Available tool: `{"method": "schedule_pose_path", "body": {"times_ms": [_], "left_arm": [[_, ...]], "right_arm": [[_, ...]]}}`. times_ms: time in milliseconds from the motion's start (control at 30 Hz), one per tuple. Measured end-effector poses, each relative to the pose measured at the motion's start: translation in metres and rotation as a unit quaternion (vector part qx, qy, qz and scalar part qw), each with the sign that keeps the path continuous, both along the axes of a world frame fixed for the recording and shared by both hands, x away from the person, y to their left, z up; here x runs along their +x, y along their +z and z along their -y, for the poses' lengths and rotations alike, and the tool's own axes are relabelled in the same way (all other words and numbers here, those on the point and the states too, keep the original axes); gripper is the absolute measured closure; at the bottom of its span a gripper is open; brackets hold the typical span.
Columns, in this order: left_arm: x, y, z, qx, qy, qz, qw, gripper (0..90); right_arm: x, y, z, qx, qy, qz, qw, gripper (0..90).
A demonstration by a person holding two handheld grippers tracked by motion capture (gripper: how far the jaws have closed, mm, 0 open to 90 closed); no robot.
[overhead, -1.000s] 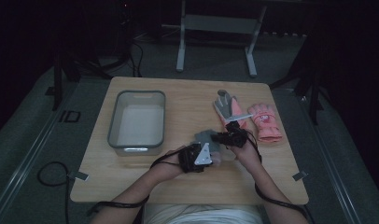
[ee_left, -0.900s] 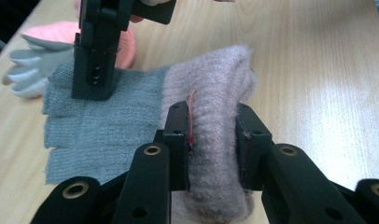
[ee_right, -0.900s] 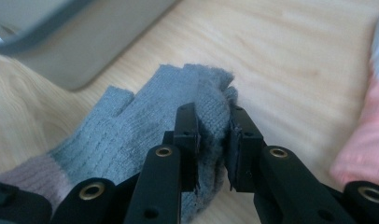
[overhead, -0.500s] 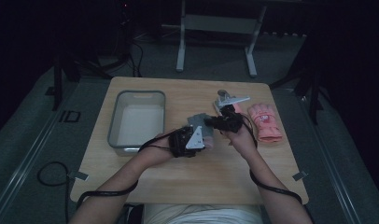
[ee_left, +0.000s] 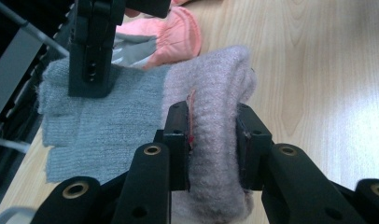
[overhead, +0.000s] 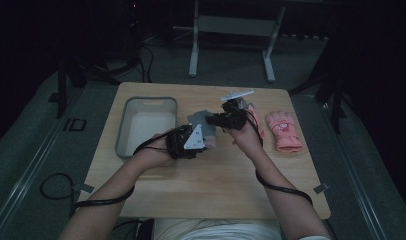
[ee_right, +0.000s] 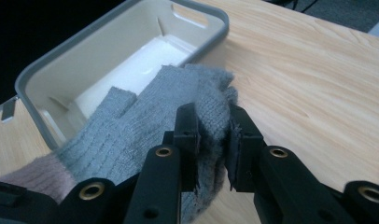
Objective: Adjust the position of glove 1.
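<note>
Knitted grey wool with a dusty pink cuff makes up the glove (ee_left: 108, 121) that both grippers hold between them above the counter (overhead: 231, 185), and the two grips explain its stretched, nearly flat pose. The left gripper (ee_left: 213, 144) has its jaws closed tight on the pink cuff (ee_left: 215, 107), which bulges up between the pads, so that end serves as the anchor. The right gripper (ee_right: 213, 140) pinches the grey finger end, its jaws nearly together with a fold of knit bunched between them; in the left gripper view its black jaw stands on the grey fabric at the far side. Held at both ends like this, the glove hangs clear of the wood and is probably being carried as one piece rather than dragged. Just beyond it, in the right gripper view, sits the grey bin (ee_right: 47, 60), open and bare inside, which seems the likely place for it. To the right on the counter lies a pink glove (overhead: 285, 131), apart from the hands, and another pink one (ee_left: 171, 35) rests near the right gripper, presumably awaiting the same handling.
</note>
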State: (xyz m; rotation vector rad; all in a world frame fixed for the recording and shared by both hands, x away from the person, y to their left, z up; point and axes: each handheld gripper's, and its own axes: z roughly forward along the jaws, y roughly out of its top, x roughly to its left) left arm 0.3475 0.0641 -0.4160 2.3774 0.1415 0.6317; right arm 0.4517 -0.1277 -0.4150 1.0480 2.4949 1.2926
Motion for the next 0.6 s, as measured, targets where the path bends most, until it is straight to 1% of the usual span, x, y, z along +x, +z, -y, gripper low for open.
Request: {"method": "schedule_pose_path", "body": {"times_ms": [100,233,300,433,533,600], "left_arm": [[0.002,0.001,-0.009,-0.001,0.009,0.001,1.0000,70.1],[0.004,0.000,-0.020,0.014,0.019,0.011,0.9997,70.0],[0.006,0.000,-0.028,0.018,0.025,0.009,0.9995,70.0],[0.009,0.000,-0.043,0.025,0.038,0.006,0.9990,70.0],[0.011,-0.001,-0.054,0.039,0.044,0.012,0.9982,70.0],[0.011,-0.002,-0.061,0.044,0.050,0.014,0.9977,70.0]], "right_arm": [[0.004,0.005,-0.011,0.000,0.003,0.003,1.0000,76.6],[0.009,0.009,-0.030,-0.011,0.012,0.009,0.9998,76.6],[0.012,0.010,-0.039,-0.016,0.018,0.012,0.9996,76.6],[0.017,0.011,-0.058,-0.014,0.026,0.012,0.9995,76.6],[0.021,0.012,-0.072,-0.011,0.029,0.012,0.9994,76.6],[0.023,0.011,-0.082,-0.010,0.034,0.010,0.9993,76.7]]}}
